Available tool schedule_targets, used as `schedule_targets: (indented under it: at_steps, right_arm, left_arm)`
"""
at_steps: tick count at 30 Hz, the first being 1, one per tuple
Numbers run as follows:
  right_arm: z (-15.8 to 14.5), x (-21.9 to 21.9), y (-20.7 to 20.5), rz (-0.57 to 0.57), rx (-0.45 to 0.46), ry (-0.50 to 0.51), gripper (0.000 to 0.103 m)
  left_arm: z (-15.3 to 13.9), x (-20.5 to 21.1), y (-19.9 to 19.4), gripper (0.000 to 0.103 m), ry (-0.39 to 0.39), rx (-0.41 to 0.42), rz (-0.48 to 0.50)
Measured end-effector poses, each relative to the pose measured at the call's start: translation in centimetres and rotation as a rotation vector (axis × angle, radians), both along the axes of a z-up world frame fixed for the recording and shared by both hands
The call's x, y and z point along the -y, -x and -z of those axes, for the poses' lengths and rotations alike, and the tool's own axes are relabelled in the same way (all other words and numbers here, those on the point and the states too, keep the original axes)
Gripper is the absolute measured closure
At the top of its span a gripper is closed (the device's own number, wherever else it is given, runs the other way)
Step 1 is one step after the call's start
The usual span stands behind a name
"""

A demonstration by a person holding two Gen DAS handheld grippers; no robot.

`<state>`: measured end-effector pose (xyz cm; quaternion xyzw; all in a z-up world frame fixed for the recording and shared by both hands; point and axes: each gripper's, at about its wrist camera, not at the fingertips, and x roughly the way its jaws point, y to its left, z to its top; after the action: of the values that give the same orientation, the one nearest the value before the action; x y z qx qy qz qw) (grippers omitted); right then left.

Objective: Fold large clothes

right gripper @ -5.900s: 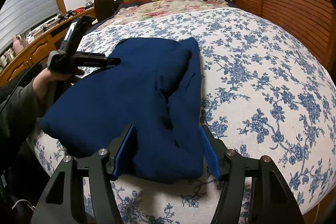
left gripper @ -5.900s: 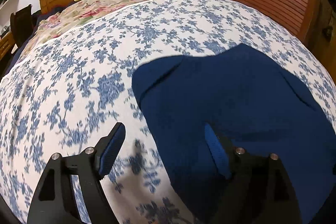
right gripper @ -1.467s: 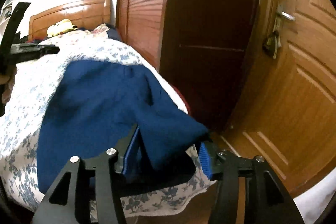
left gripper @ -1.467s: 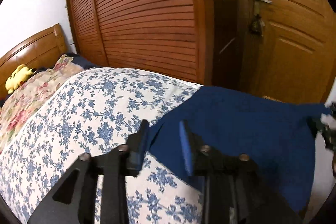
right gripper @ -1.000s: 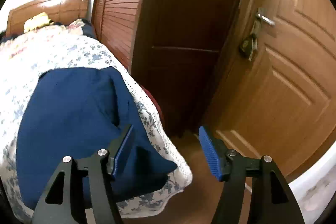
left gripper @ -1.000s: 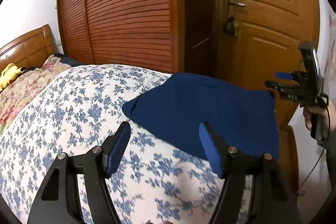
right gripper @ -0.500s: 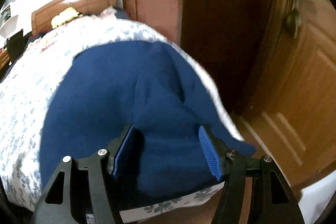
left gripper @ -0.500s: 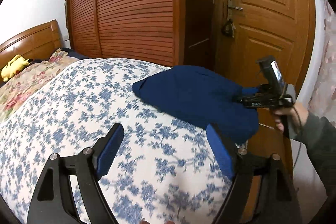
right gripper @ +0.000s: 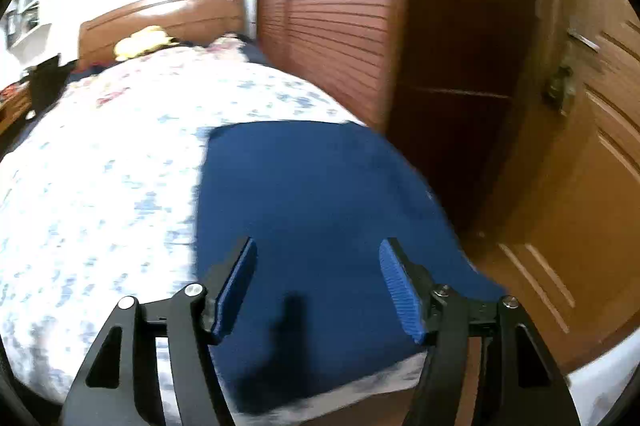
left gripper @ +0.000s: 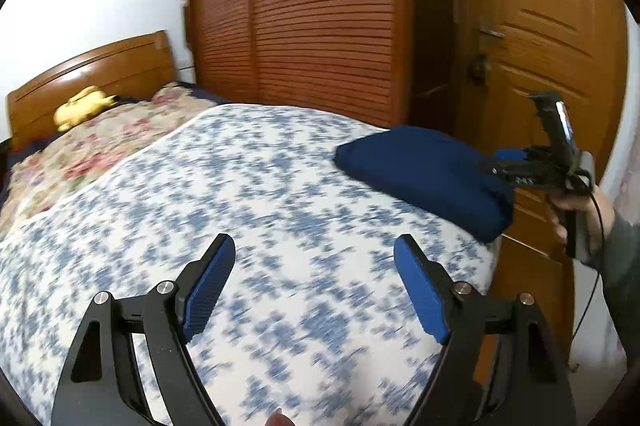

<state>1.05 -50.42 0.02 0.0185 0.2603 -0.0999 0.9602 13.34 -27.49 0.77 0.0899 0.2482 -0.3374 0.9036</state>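
Folding looks finished — navy garment [right gripper: 320,194] lies stacked at the bed [left gripper: 240,226] corner; my left claw [left gripper: 314,282] spread, empty; right claw [right gripper: 316,286] spread, just widening over it; next, withdraw.

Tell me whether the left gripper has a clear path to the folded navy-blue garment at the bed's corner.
Probably yes. The left gripper is open and empty, over bare floral bedspread, with nothing lying between it and the folded navy-blue garment. Only the right gripper hovers at the garment's far end.
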Motion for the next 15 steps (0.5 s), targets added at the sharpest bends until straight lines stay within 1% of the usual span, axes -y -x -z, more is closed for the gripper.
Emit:
schedule_targets:
  at_steps: [2,4,7,9,14,15]
  right_arm:
    - [0.0,-2.5,0.3,-0.057,0.020,-0.015,0.029]
    - [-0.2,-5.7,0.5,-0.115,0.037,-0.027,0.025]
    - [-0.1,-8.8,1.1,-0.176,0.058,-0.038,0.021]
    - [-0.3,-11.2,1.2,-0.215,0.065,-0.043,0.019]
    - [-0.5,-16.2,1.5,-0.321,0.084,-0.054,0.018]
    - [-0.4,-16.6,1.3,-0.335,0.088,-0.057,0.018]
  left_arm:
    - [-0.1,-1.9,0.3,0.021,0.010,-0.006,-0.038]
    - [-0.1,-3.5,0.7,0.021,0.000,-0.005,-0.079]
    - [0.2,-5.9,1.0,0.021,-0.010,-0.004,-0.147]
    - [0.6,-7.3,1.2,0.021,-0.012,-0.018,-0.184]
    - [1.6,-11.1,2.0,0.021,-0.020,-0.047,-0.278]
    - [1.8,-11.8,2.1,0.021,-0.020,-0.052,-0.295]
